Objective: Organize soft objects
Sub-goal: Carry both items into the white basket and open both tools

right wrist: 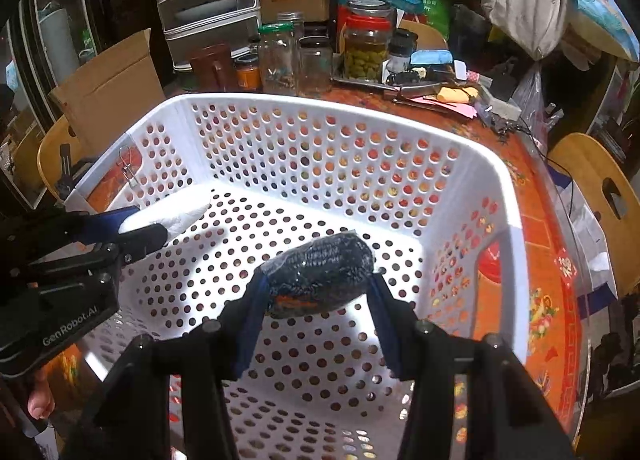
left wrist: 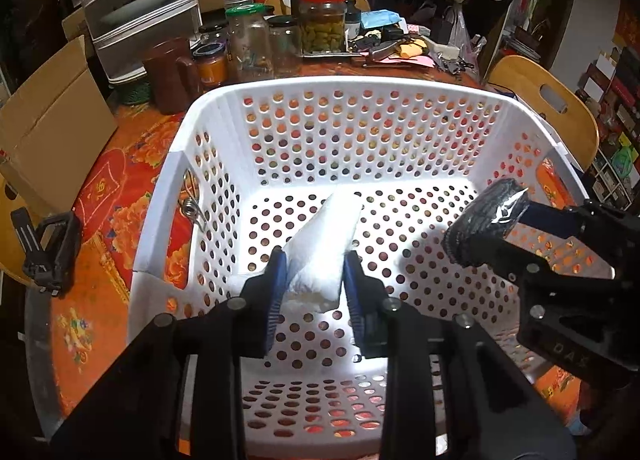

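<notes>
A white perforated basket (left wrist: 360, 82) stands on the orange patterned tablecloth, and both grippers hang over its inside. My left gripper (left wrist: 314, 260) is shut on a white soft packet (left wrist: 324, 240), whose far end points toward the basket's back wall. In the right wrist view the left gripper (right wrist: 148, 226) is at the left with the white packet (right wrist: 188, 216) sticking out of it. My right gripper (right wrist: 318, 284) is shut on a dark knitted bundle (right wrist: 324, 264) wrapped in clear plastic, above the basket floor (right wrist: 320, 344). In the left wrist view that bundle (left wrist: 484, 220) shows at the right.
Glass jars (left wrist: 248, 40), a brown mug (left wrist: 172, 72) and a grey drawer unit (left wrist: 136, 0) crowd the table behind the basket. A cardboard box (left wrist: 52, 120) lies at the left, wooden chairs (left wrist: 552, 100) at the right. A metal clip (left wrist: 192, 208) hangs on the basket's left wall.
</notes>
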Action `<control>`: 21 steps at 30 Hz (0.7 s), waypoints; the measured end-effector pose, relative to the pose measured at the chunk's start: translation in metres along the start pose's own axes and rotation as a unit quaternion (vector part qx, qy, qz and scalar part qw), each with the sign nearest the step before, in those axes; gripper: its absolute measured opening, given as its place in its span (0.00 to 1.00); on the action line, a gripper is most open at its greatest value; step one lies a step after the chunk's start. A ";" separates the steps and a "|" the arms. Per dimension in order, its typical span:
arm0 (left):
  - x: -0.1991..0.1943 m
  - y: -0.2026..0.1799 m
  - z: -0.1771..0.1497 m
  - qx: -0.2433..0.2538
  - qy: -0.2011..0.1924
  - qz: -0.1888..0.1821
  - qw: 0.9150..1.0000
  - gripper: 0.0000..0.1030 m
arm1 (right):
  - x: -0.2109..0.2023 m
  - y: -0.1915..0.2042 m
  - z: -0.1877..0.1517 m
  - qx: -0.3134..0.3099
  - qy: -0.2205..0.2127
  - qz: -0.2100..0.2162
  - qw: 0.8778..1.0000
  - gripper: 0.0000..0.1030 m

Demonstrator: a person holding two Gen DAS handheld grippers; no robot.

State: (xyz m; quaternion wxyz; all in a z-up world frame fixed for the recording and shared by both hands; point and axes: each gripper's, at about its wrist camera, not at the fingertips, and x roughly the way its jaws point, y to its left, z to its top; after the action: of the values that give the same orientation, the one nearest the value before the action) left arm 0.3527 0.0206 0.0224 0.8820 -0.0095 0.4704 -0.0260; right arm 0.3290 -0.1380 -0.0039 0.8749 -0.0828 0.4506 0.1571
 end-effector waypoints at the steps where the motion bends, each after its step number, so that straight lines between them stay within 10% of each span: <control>1: 0.000 0.000 -0.001 0.000 -0.001 -0.001 1.000 0.29 | -0.001 0.001 0.000 0.000 -0.002 0.000 1.000 0.49; 8: -0.006 0.000 -0.001 0.000 -0.015 -0.014 1.000 0.40 | -0.007 0.004 0.000 -0.003 -0.014 0.007 1.000 0.60; 15: -0.034 -0.003 -0.004 0.007 -0.054 -0.006 0.998 0.80 | -0.028 0.003 -0.002 -0.001 -0.040 0.008 0.999 0.70; 21: -0.067 -0.009 -0.009 0.016 -0.088 0.009 0.996 0.96 | -0.060 -0.002 -0.010 0.005 -0.071 0.008 0.997 0.81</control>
State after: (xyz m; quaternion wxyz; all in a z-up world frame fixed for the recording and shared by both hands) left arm 0.3076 0.0155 0.0738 0.9201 0.0067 0.3907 -0.0251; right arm 0.2901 -0.1547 0.0391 0.9039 -0.0629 0.3886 0.1674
